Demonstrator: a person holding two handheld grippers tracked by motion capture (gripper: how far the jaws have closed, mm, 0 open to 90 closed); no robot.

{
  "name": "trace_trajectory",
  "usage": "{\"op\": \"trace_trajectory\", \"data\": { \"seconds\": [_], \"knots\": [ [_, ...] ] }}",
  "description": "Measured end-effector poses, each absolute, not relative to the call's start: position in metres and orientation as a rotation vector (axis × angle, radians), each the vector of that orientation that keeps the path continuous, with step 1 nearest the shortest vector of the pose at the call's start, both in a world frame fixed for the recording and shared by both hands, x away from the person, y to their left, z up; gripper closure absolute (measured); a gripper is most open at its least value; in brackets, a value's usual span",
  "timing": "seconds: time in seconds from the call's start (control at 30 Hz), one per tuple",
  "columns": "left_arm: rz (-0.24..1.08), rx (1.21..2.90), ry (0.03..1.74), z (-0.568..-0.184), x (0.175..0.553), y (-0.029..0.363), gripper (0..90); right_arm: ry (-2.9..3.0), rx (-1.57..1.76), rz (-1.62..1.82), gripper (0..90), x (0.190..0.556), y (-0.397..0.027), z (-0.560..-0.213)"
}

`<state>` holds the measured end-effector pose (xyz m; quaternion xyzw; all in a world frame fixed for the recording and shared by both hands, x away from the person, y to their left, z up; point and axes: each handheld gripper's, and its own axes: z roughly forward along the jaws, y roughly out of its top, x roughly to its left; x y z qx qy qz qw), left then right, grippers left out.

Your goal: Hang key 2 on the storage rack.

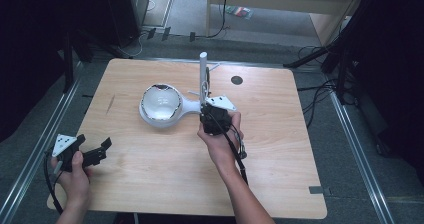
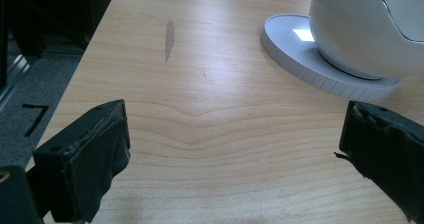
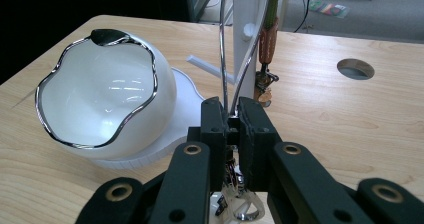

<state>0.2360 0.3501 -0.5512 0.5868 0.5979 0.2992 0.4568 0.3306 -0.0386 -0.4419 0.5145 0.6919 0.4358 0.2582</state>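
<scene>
A: Nearest first, what is at the front of the table (image 1: 165,179)?

B: In the high view the left gripper (image 1: 99,151) sits at about eight o'clock on the tabletop, near the front-left edge, held in the person's left hand (image 1: 75,170). Its jaws stand wide apart with nothing between them; the left gripper view shows only bare wood between the two black pads.

A: And the other one?

B: The right gripper (image 1: 212,115) is near the middle of the table, held by the right hand (image 1: 220,141). In the right gripper view its jaws are pressed together on a thin loop of silver wire (image 3: 226,69), which rises straight up from between the pads.

A: Where does that wire go?

B: Up along the white post (image 1: 203,76) at twelve o'clock from the gripper. A brown and green piece (image 3: 268,34) hangs beside the post; I cannot tell what it is.

A: And the white bowl?

B: The white bowl (image 1: 160,103), with its wavy silver rim, sits on a round white base (image 1: 167,121) at about ten o'clock from the right gripper, just beside the post. Farther back, at one o'clock, there is a round hole (image 1: 237,80) in the tabletop
</scene>
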Motion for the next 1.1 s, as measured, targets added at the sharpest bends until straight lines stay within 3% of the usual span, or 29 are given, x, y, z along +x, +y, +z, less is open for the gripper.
{"op": "trace_trajectory", "data": {
  "seconds": [1.1],
  "knots": [
    [0.736, 1.445, 1.475, -0.551, 0.236, 0.350, 0.1, 1.931, 1.465, 1.116, 83.5, 0.359, -0.028, -0.472]
  ]
}}
